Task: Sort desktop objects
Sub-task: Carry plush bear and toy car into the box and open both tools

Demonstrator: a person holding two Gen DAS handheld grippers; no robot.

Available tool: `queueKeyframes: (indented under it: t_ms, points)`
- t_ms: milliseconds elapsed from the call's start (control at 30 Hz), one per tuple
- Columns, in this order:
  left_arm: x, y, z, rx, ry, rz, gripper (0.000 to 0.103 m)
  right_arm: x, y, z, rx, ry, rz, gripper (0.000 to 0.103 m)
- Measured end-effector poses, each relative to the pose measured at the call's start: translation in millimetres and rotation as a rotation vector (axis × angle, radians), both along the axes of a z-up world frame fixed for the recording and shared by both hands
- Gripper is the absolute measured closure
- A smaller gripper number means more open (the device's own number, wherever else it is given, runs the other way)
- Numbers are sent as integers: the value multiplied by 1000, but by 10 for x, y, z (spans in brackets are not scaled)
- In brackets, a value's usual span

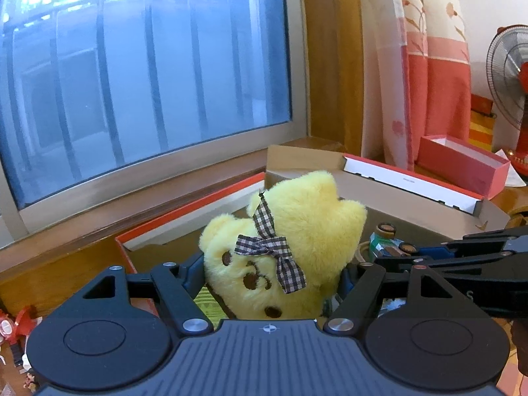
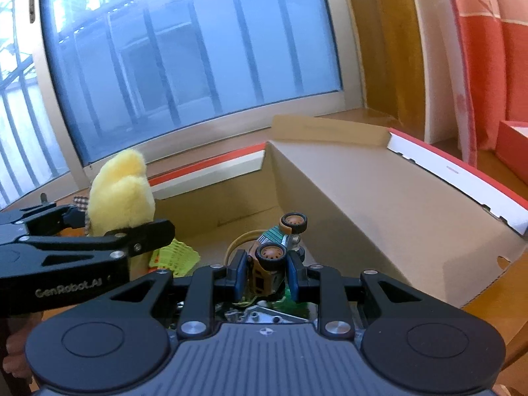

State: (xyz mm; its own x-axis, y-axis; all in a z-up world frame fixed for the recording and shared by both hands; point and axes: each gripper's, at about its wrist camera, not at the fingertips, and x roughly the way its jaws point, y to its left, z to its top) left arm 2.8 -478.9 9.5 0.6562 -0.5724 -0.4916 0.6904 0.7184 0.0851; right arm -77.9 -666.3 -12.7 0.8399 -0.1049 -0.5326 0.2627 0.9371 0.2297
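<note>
Left gripper (image 1: 269, 279) pinches a yellow plush bear (image 1: 283, 247): both blue pads press into its sides, bear head-down, checked ribbon bow (image 1: 269, 250) across its face. Jaws stand fairly wide around the plush body. Bear hangs over the open cardboard box (image 2: 379, 204), above a green-yellow item (image 2: 180, 257) on the box floor; what that item is I cannot tell.

Right gripper (image 2: 265, 275) is clamped on a small toy car (image 2: 267, 260), brown and teal body, nose pointing up and away, two rubber wheels visible past the fingertips. Pads contact both flanks, jaws narrow. Car is also over the box interior, near the right wall. A yellow rubber band (image 2: 241, 241) lies behind it on the box floor.

Grippers sit side by side, left one's tip just beside the car in the left wrist view.

Box has orange-edged flaps, sits on a wooden desk (image 1: 59, 264) under the window (image 1: 142, 76). Pink open box (image 1: 462, 161) and a curtain (image 1: 425, 66) lie to the right. Small red toys (image 1: 13, 326) at the desk's left edge.
</note>
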Motion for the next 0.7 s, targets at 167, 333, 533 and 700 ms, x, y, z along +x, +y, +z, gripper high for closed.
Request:
queueKeyframes:
  t_ms: [167,333,533,700]
  points:
    - [-4,-21,-8,-3,6,7,28,-10,-56,23,-11,-19,-4,74]
    - [-29,0,9,-5,1,10,24,26,-55,14,-19,-26,7,73]
    - [-82,48,35,-3,-19,16,21,29,-25,51,-30,-39,8,70]
    - [-95,89,42,-3,-17,30,20,-5,0,72,-32,-45,9,67]
